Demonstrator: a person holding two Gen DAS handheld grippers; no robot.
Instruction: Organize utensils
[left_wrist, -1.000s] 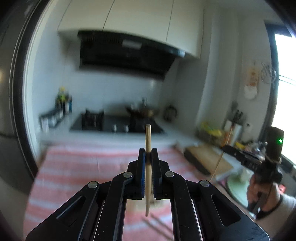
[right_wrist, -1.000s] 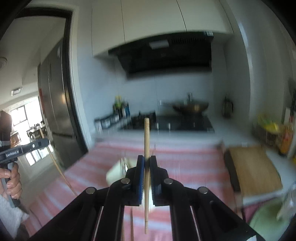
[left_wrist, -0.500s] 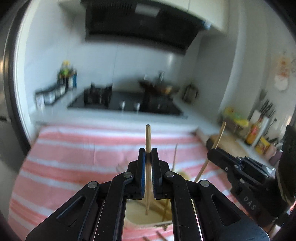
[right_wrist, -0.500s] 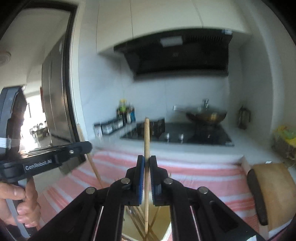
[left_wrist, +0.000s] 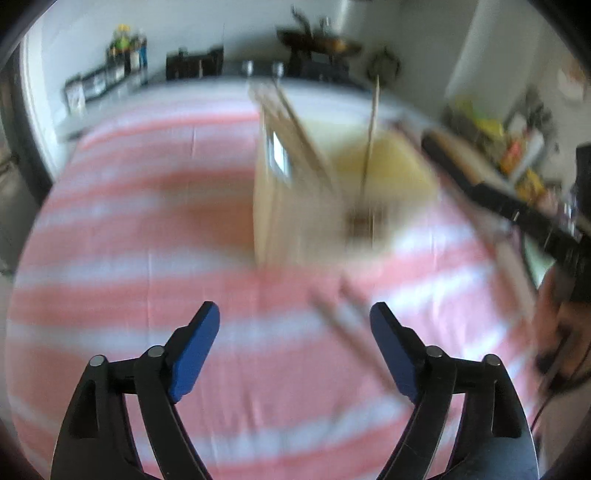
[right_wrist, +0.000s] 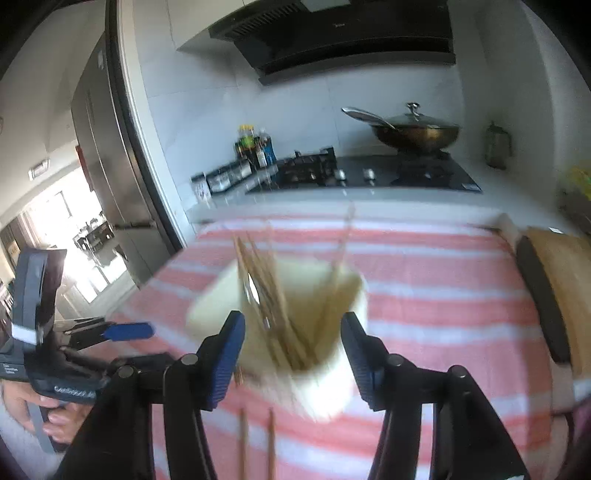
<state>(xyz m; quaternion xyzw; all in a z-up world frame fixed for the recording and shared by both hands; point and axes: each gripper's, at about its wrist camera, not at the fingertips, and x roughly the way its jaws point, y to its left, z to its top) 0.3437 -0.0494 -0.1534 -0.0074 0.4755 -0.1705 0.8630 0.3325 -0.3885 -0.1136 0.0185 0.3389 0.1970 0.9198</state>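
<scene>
- The left gripper (left_wrist: 293, 321) is opening its jaws; the blue pads (left_wrist: 192, 354) are standing wide apart and nothing is being pressed between them.
- Two loose chopsticks (left_wrist: 354, 328) are lying on the pink-and-white striped cloth (left_wrist: 129, 258), slanting just inside the right pad of this gripper; because of the blur I cannot tell if they are touching it.
- The cream utensil holder (left_wrist: 295, 192) is standing on the cloth beyond the left gripper, near the far edge of the cloth, and several chopsticks are leaning inside it.
- The right gripper (right_wrist: 293, 332) is also opening its jaws; its pads are apart, one on each side of the holder's near wall (right_wrist: 325, 376) in the right wrist view, and they are not squeezing anything.
- In this view the chopsticks in the holder (right_wrist: 266, 288) are fanning toward its left side, and one thin stick (right_wrist: 343, 236) is leaning at its far right.
- Two more chopsticks (right_wrist: 256, 443) are lying on the cloth in front of the holder, between the arms of the right gripper.
- A person's hand (right_wrist: 33, 410) is holding the left gripper's handle at the left edge of the cloth.
- A wok (right_wrist: 413, 133) is sitting on the stove behind the cloth.
</scene>
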